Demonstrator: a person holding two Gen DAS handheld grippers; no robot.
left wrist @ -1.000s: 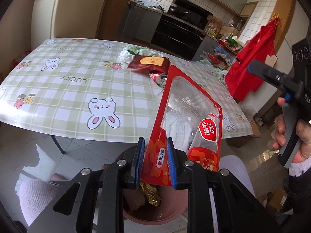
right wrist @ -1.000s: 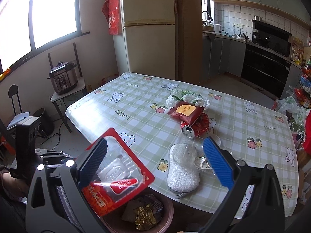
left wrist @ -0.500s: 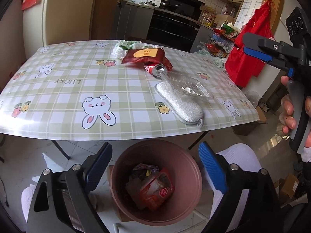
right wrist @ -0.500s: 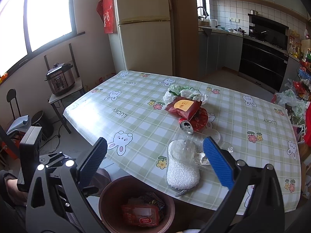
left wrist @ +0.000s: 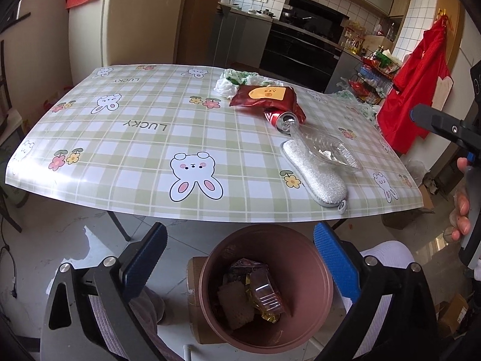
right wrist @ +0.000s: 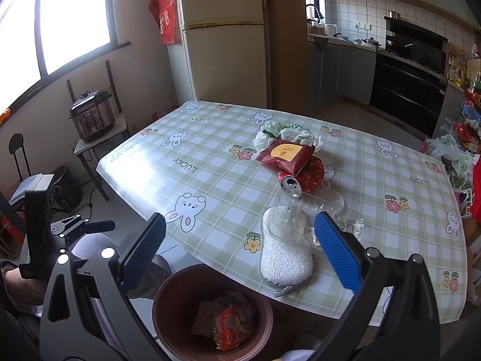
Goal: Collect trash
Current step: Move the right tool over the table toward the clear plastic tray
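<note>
Left gripper [left wrist: 239, 248] hangs over the round brown plastic bin [left wrist: 315, 258], ribbed blue pads spread wide, jaws just opened, nothing between them; right gripper [right wrist: 239, 245] likewise released, pads apart and empty, above the bin's rim. Bin sits on the floor just off the near edge of the table [left wrist: 144, 162], partly under it; inside: crumpled wrappers [left wrist: 255, 294], gold foil, a brownish flat piece, clear film. From the right wrist a red printed packet [right wrist: 230, 323] lies on top in the bin; from the left wrist it reads mostly as clear film, red barely showing.

Still on the table, all beyond the bin: glossy checked vinyl cloth with bunny prints; white nubby oblong sponge pad [left wrist: 312, 174] with grey trim at the near edge, closest to the bin; crushed clear plastic bottle [left wrist: 324, 147] lying partly on the pad; red aluminium can [left wrist: 279, 118] on its side, open end toward the bin; dark red foil pouch [left wrist: 264, 96] with orange label touching the can; crumpled white-green plastic bag [left wrist: 231, 81] behind the pouch, farthest from the bin.

Left wrist only: the person's hand [left wrist: 461, 204] on the right gripper's handle. Right wrist only: pressure cooker [right wrist: 90, 115] on a side stand, well left of the bin.
</note>
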